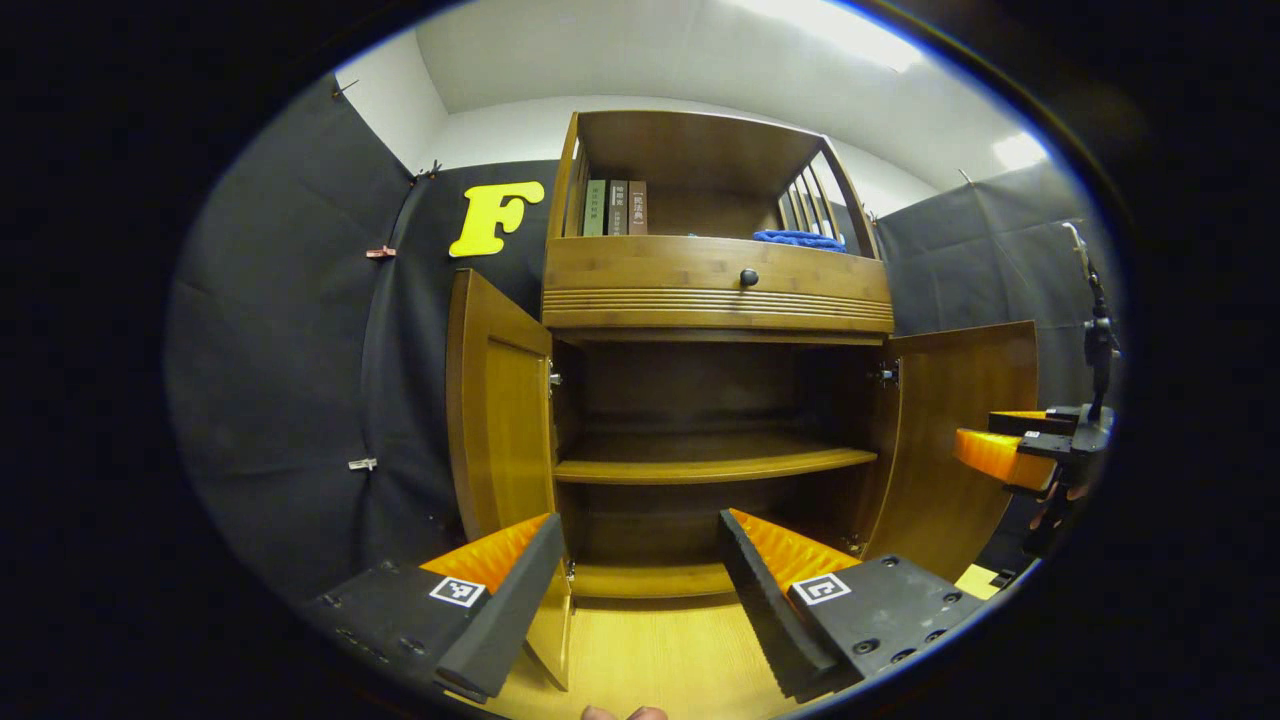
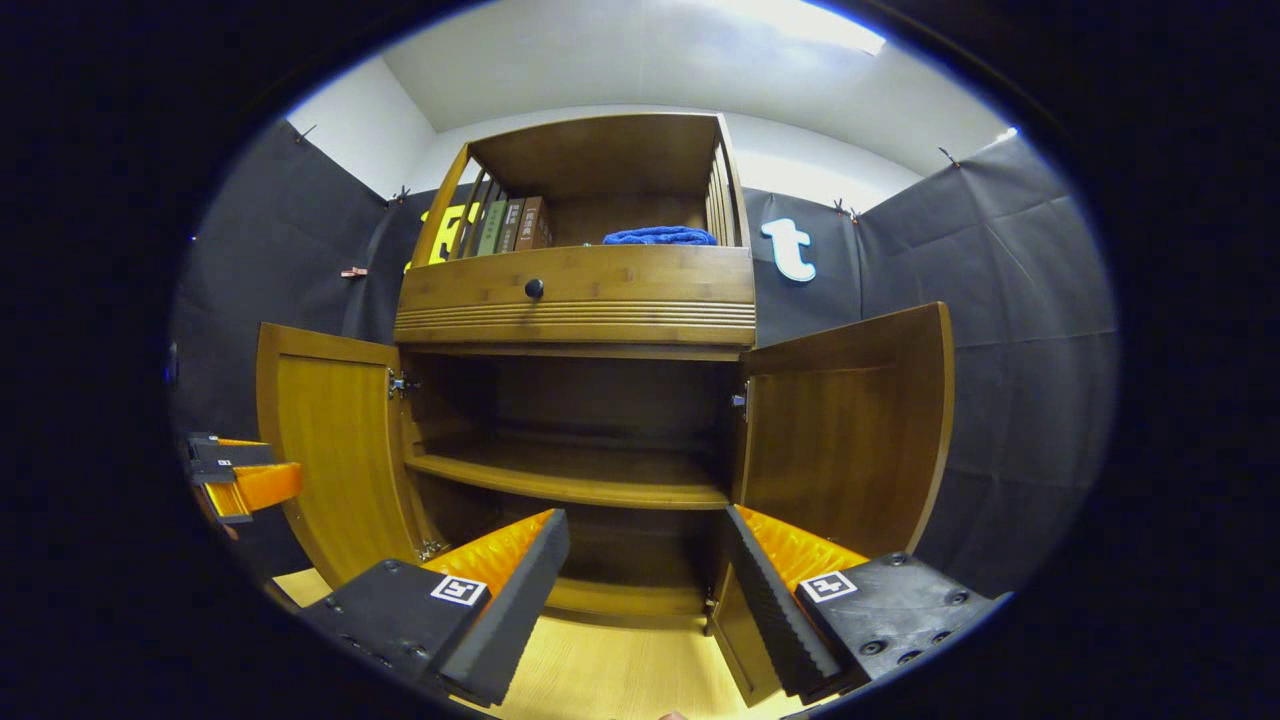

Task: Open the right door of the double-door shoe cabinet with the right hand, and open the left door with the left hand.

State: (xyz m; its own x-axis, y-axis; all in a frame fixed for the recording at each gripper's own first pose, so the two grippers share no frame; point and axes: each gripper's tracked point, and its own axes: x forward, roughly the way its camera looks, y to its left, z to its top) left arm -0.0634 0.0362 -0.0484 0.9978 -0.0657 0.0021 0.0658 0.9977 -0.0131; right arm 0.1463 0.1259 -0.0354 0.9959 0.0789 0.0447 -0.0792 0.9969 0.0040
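The wooden shoe cabinet stands against the booth wall with both lower doors swung wide. Its left door and right door stand out from the dark inside, where a bare shelf shows. My left gripper is open in front of the cabinet's lower half, holding nothing. My right gripper is open too, with nothing between its fingers. In the left gripper view the right gripper appears beyond the right door. In the right gripper view the left gripper appears beside the left door.
A drawer with a dark knob sits above the doors. The top shelf holds books and a blue cloth. Light wooden floor lies in front.
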